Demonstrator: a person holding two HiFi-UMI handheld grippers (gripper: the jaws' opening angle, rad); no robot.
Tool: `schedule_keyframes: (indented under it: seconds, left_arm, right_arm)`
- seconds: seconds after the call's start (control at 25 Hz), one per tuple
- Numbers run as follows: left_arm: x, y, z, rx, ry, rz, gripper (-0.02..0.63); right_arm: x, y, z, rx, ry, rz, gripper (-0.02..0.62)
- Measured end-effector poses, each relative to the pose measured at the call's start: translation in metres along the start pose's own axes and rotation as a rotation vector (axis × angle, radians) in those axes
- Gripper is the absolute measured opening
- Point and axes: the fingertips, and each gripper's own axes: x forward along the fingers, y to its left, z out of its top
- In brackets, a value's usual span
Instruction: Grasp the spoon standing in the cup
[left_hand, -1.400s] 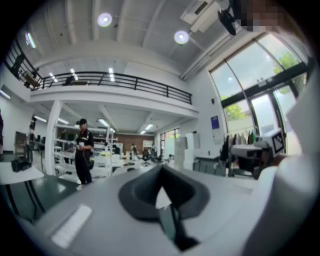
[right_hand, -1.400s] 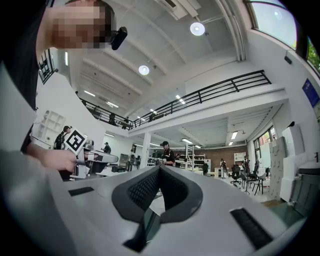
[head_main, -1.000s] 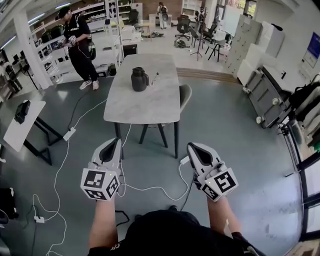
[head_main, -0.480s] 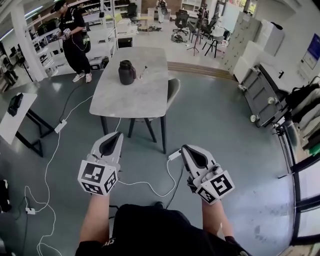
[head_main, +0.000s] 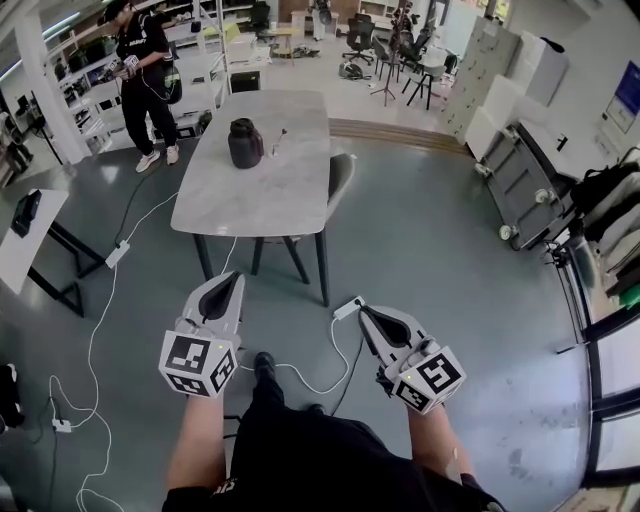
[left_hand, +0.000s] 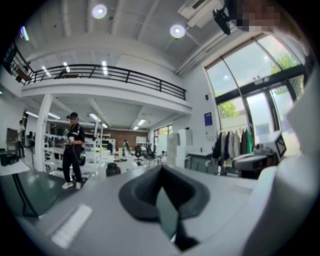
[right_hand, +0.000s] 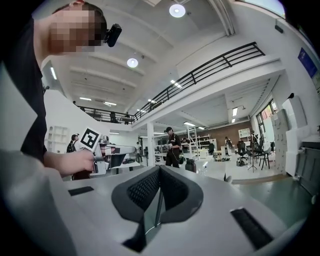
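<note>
Seen from my head, my left gripper (head_main: 233, 282) and right gripper (head_main: 366, 314) hang over the floor, well short of the grey table (head_main: 250, 205), where the spoon (head_main: 284, 131) is a speck near a dark jug (head_main: 244, 143); only the gripper views show both jaw pairs closed, empty.

Tabletop (head_main: 250, 190) looked matt, pale grey, kinda stone-ish speckle. Floor (head_main: 430, 270) was smooth grey, slight sheen. Jug (head_main: 244, 143) dark, dull finish, material unclear tbh. Left gripper (head_main: 228, 285) and right gripper (head_main: 368, 315) shells were matt light-grey plastic. Pads (right_hand: 142, 189) black, ribbed, rubbery-looking. Cable (head_main: 300, 375) white, smooth plastic coat.
</note>
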Motion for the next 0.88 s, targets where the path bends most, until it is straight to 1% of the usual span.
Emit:
schedule_keyframes:
  seconds: [0.2, 0.4, 0.56, 0.72, 0.88]
  left_arm:
    - [0.024, 0.028, -0.006, -0.043, -0.016, 0.005, 0.009]
    - [0.053, 0.062, -0.002, -0.047, -0.021, -0.014, 0.009]
    - [0.07, 0.107, 0.008, -0.036, -0.036, -0.006, 0.009]
    - [0.083, 0.157, 0.01, -0.048, -0.049, 0.013, 0.009]
    - [0.095, 0.189, 0.009, -0.056, -0.055, 0.002, 0.009]
  right_arm:
    - [0.021, -0.017, -0.004, 0.011, 0.032, -0.024, -0.006]
    - [0.065, -0.031, 0.007, 0.005, 0.029, -0.027, -0.006]
    - [0.116, -0.035, 0.014, -0.003, 0.034, -0.005, -0.006]
    - [0.168, -0.035, 0.017, -0.005, 0.041, 0.021, -0.006]
    - [0.207, -0.037, 0.023, -0.022, 0.053, 0.024, -0.006]
